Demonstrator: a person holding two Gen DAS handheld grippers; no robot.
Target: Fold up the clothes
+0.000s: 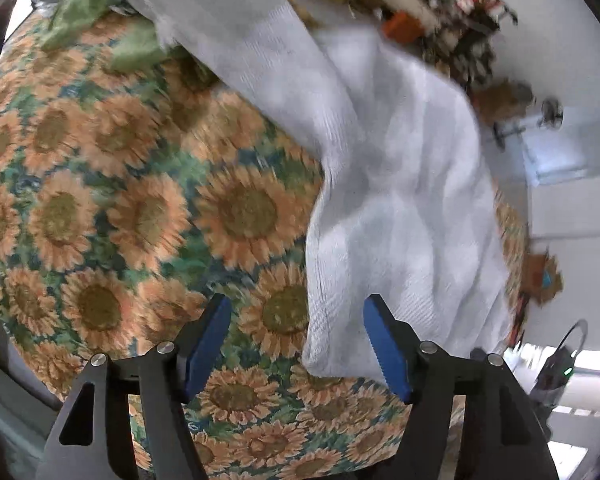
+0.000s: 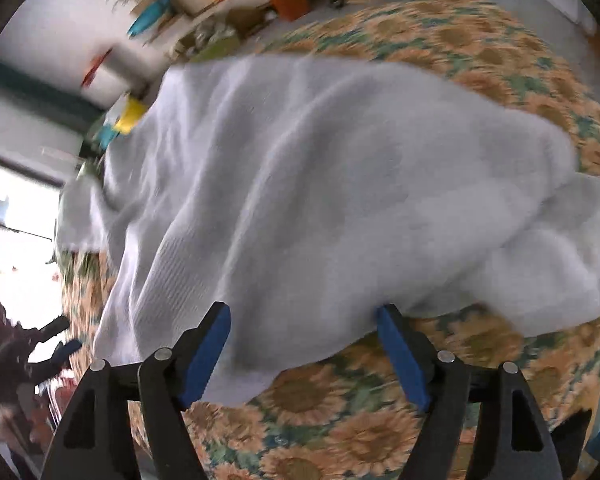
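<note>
- The white garment (image 1: 400, 184) lies rumpled across the sunflower tablecloth (image 1: 140, 200), laid out on the table so you can fold it; one end trails toward the far edge near a green cloth (image 1: 88, 4).
- Your left gripper (image 1: 296, 344) stands wide open, nothing pinched; the garment's near corner hangs just between its pads, untouched as far as I can judge.
- Your right gripper (image 2: 304, 352) is wide open too, straddling the garment's near hem, pads not pressing.

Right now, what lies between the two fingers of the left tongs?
In the left wrist view, the left tongs stand open over the sunflower cloth; the white garment's corner lies between the fingers, unpinched.
</note>
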